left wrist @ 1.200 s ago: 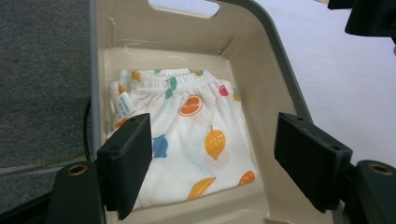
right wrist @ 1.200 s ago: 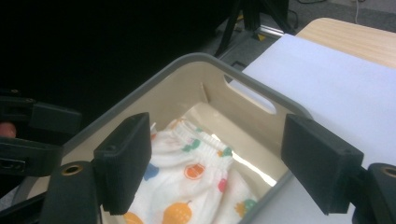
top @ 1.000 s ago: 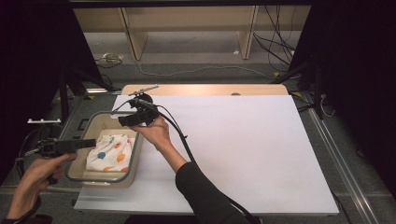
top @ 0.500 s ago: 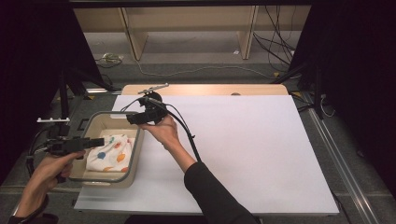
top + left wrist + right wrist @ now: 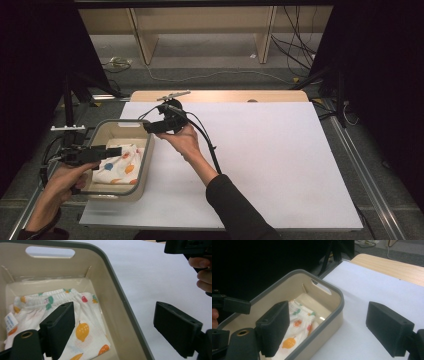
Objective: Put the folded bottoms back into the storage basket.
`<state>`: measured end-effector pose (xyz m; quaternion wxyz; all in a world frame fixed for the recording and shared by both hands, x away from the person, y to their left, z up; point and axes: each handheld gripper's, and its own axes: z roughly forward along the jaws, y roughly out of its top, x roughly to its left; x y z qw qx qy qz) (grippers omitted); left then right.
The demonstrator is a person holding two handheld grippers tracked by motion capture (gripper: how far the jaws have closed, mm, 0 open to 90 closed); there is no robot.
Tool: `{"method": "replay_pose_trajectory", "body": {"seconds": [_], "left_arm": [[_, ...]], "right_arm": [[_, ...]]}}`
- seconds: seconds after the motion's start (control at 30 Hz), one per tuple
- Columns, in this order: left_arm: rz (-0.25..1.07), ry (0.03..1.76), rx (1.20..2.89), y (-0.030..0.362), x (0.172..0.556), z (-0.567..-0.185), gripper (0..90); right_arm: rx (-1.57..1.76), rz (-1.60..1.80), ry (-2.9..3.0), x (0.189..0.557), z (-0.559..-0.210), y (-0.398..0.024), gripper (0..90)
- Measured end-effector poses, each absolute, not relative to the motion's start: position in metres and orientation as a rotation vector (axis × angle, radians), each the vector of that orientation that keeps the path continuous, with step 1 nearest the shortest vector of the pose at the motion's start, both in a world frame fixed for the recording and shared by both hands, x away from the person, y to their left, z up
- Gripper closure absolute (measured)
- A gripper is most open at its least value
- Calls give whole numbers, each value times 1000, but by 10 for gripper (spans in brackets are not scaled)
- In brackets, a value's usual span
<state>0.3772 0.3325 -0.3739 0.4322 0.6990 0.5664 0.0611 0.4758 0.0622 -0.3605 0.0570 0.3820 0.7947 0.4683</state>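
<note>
Cloth (image 5: 119,165) lies folded in the bin (image 5: 145,165), lower left of the high view; its near end is cut off by the frame bottom in the left gripper view, and its printed label (image 5: 9,322) is too small to read. Left hand-held gripper (image 5: 116,150) hovers over the bin's left part, jaws spread and just been opening, nothing between them; its hand (image 5: 62,181) is partly cut by the frame edge. Right hand-held gripper (image 5: 150,127) sits above the bin's upper right rim, jaws spread wide and just been opening, empty. Whether either touches the bin is hard to tell. Bin sits at the tabletop (image 5: 280,160) left edge, dark drop just beside it. Wide bare white surface fills centre and right of frame.
</note>
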Motion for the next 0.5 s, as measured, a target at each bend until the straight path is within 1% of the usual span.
{"method": "replay_pose_trajectory", "body": {"seconds": [0.27,0.5], "left_arm": [[181,1374,1736,320,377,-374,172],[181,1340,1744,308,376,-374,172]], "right_arm": [[1155,1446,2388,471,-359,51,190],[1156,1472,2377,466,-362,43,190]]}}
